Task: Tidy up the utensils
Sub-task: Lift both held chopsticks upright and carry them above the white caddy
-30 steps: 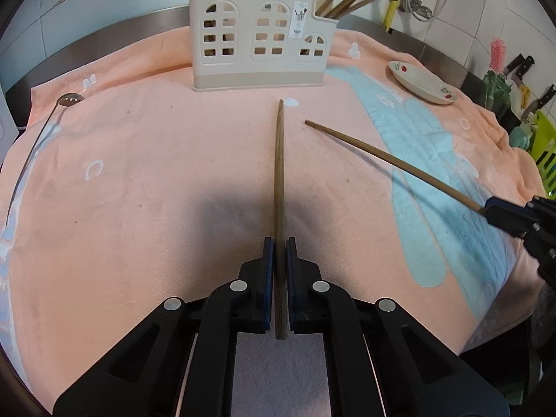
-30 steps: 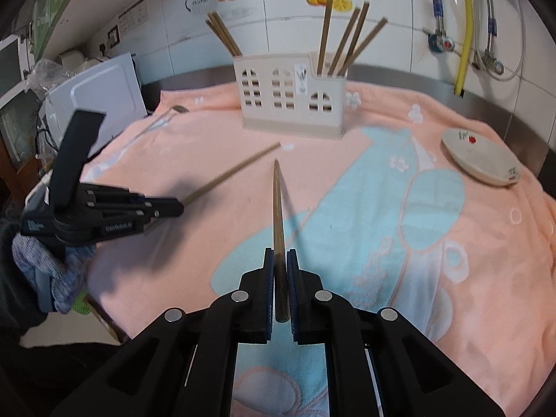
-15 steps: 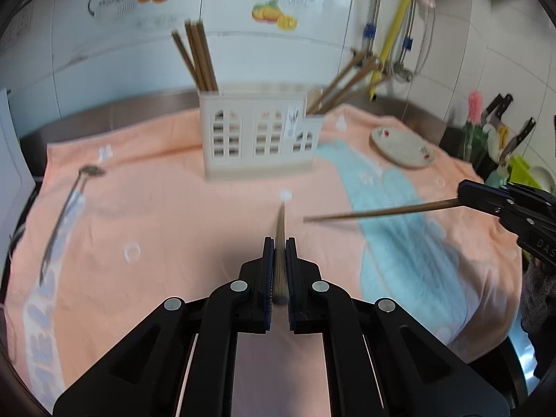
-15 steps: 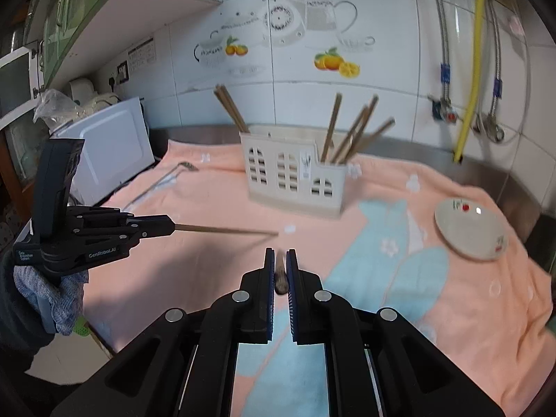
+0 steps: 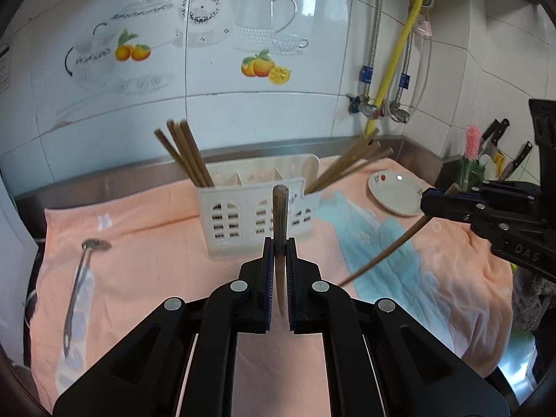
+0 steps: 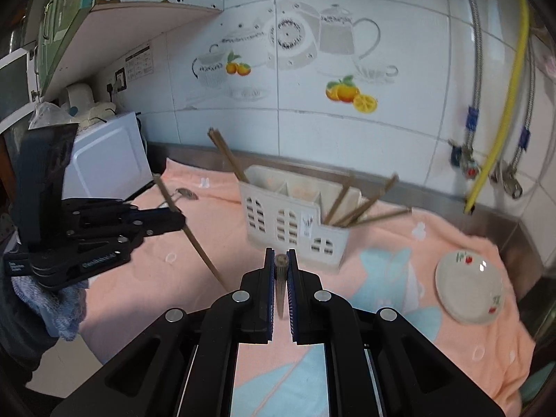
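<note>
Now that both hands have lifted off the towel point(image 5: 146, 243), the left gripper point(image 5: 279, 253) and right gripper point(image 6: 279, 260) each clamp 1 chopstick point(image 5: 280, 208), tips swung upward, ready for the holder point(image 5: 257, 208) beyond; motion blur hides which compartment is free, and the right's chopstick point(image 6: 280, 260) shows end-on only.

I'm seeing black grippers w/ blue pads: left gripper point(image 5: 279, 253), right gripper point(image 6: 280, 264). Each is showing a brown wooden chopstick, left's chopstick point(image 5: 280, 215) darker toward the tip. Holder point(image 5: 257, 215) is reading cream-white w/ arched window cut-outs. Towel point(image 5: 156, 253) is showing peach-orange w/ light blue shapes + small white motifs. Plate point(image 6: 469, 288) is looking white w/ red-green spots. Wall tiles point(image 5: 243, 34) are displaying white gloss, grey teapot prints, orange fruit. Hose point(image 5: 396, 59) is showing yellow. Brush point(image 5: 472, 142) is looking pink. Ladle point(image 5: 80, 278) is reading silver.
</note>
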### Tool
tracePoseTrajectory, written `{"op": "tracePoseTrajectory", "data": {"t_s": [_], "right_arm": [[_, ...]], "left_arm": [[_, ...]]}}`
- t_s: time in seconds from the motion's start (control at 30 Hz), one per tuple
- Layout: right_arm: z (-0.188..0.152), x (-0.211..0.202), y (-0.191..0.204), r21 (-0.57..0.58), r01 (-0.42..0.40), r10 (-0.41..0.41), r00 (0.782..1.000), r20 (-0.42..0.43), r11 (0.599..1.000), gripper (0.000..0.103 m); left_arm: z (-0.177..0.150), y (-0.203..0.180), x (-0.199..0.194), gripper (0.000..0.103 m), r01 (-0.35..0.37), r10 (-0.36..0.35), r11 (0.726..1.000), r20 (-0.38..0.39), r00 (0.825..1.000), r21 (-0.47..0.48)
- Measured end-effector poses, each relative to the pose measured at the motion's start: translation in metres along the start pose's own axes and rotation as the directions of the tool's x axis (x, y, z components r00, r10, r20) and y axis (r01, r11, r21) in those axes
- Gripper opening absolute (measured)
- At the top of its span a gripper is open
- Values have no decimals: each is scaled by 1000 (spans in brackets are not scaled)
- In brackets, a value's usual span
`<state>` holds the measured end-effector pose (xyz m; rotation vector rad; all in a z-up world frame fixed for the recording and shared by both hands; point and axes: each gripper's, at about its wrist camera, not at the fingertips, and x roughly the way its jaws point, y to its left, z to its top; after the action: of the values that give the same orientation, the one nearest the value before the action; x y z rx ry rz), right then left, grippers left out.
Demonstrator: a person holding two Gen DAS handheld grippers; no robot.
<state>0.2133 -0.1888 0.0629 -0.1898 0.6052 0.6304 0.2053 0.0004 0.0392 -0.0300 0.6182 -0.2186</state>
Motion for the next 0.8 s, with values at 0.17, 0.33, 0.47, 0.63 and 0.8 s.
{"op": "tracePoseTrajectory", "data": {"t_s": [0.17, 0.33, 0.47, 0.63, 0.8], "right_arm": [[30, -6, -1, -29, 16, -15, 999, 38, 999, 6], [57, -12, -4, -35, 12, -10, 997, 74, 999, 6], [80, -19, -7, -36, 18, -15, 995, 103, 999, 6], [104, -28, -13, -27, 24, -19, 990, 142, 999, 6], [125, -28, -22, -11, 56, -53, 982, 181, 998, 6]], "left_arm": [[28, 6, -2, 5, 3, -3, 1000, 27, 1000, -2], [58, 5, -14, 5, -11, 10, 1000, 81, 997, 18], [85, 6, -24, 5, -29, 25, 999, 126, 992, 27], [115, 13, -33, 5, -48, 44, 999, 175, 984, 21], [134, 21, -27, 5, -90, 87, 996, 203, 975, 4]]}}
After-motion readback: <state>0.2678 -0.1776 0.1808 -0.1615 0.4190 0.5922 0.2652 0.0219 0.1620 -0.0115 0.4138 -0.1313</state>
